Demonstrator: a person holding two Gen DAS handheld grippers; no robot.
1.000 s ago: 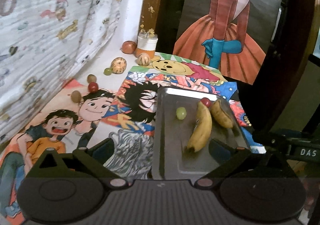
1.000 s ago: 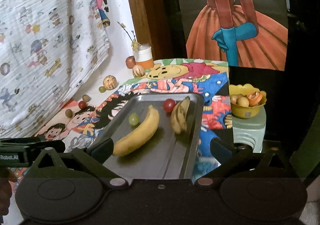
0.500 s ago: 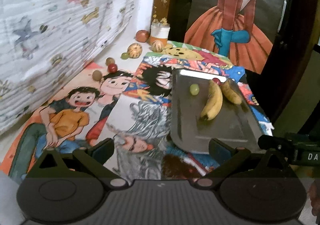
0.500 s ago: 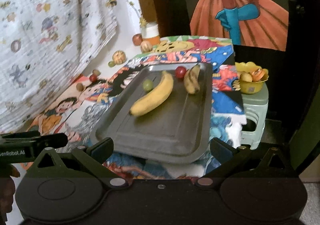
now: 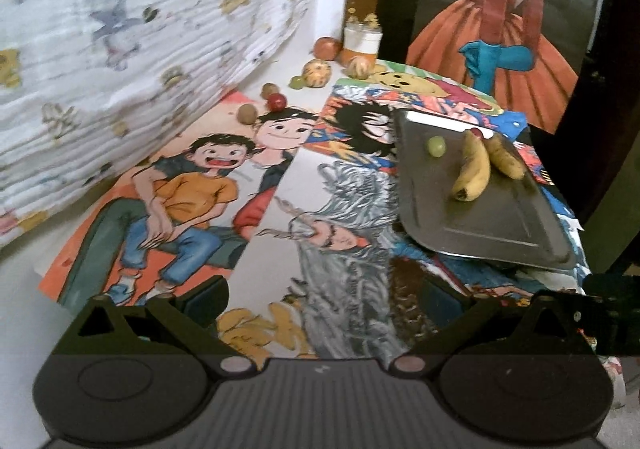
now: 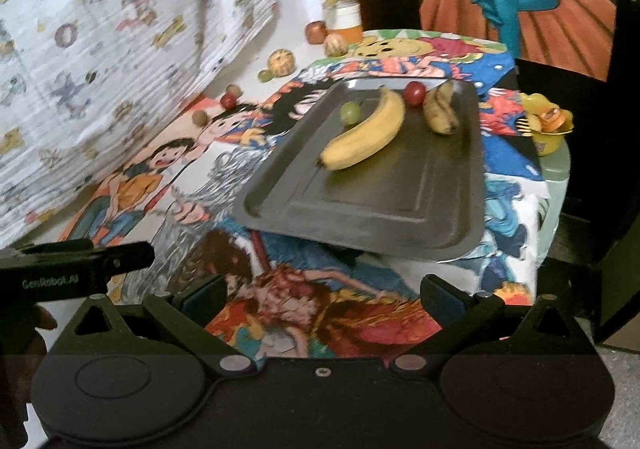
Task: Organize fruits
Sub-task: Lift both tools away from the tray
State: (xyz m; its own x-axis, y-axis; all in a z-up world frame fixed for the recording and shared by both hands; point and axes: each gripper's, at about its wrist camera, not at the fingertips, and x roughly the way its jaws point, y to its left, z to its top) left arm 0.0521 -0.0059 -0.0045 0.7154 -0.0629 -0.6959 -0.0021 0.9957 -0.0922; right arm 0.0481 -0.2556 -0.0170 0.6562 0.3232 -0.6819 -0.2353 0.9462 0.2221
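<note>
A grey metal tray [image 6: 400,217] [image 5: 480,225] lies on the cartoon-printed table cover. On it rest a yellow banana [image 6: 366,135] [image 5: 472,169], a browner banana [image 6: 440,113] [image 5: 506,159], a green grape [image 6: 350,111] [image 5: 436,146] and a red fruit [image 6: 415,92]. Loose fruits sit along the wall: a red one [image 5: 276,102], a brown one [image 5: 247,113], a striped round one [image 5: 317,73]. My left gripper [image 5: 324,299] is open, low over the cover, well short of the tray. My right gripper [image 6: 324,291] is open too, below the tray's near rim, empty.
A white-and-orange jar [image 5: 362,41] and an apple-like fruit [image 5: 326,47] stand in the far corner. A yellow bowl [image 6: 548,129] of peels sits on a pale green stool right of the table. A patterned cloth hangs on the left wall. The left gripper's body [image 6: 72,269] shows at left.
Both grippers have pulled back and away from the tray, which now looks smaller and farther. More of the table cover is in view. The fruits have not moved.
</note>
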